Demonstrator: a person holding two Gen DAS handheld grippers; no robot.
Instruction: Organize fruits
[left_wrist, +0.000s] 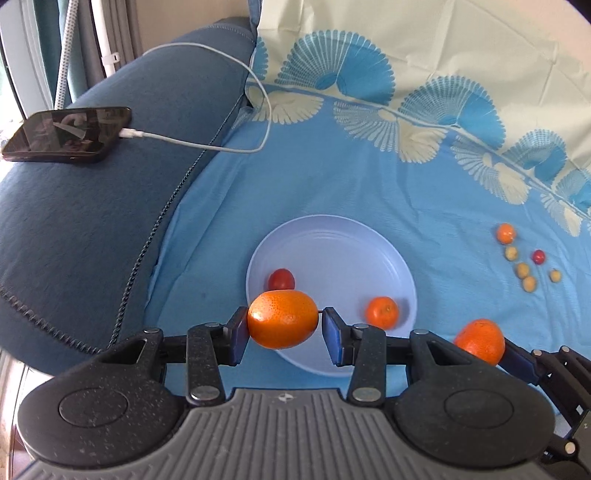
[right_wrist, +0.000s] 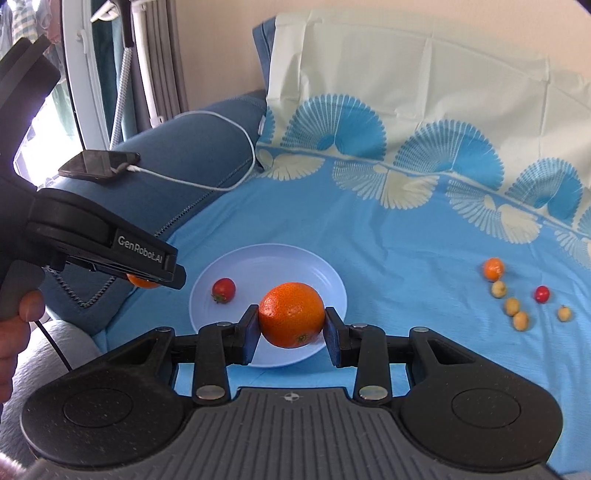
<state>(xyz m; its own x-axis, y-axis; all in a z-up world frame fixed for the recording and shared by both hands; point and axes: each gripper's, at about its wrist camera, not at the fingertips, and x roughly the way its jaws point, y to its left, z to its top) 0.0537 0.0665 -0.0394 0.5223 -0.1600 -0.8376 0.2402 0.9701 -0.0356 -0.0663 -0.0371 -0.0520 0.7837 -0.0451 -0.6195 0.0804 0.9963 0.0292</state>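
Left gripper (left_wrist: 283, 325) clamps orange (left_wrist: 282, 318); right gripper (right_wrist: 291, 325) clamps second orange (right_wrist: 291, 319), both above plate (right_wrist: 325, 273). Risk: released oranges roll off, knock tomato (right_wrist: 223, 290).

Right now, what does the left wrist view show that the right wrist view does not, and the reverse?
Only left wrist: a small mandarin lying on the plate. Only right wrist: the person's left hand on a handle. Both: the tomato on the plate, the phone, the loose fruits, the left orange and the right orange held between fingers.
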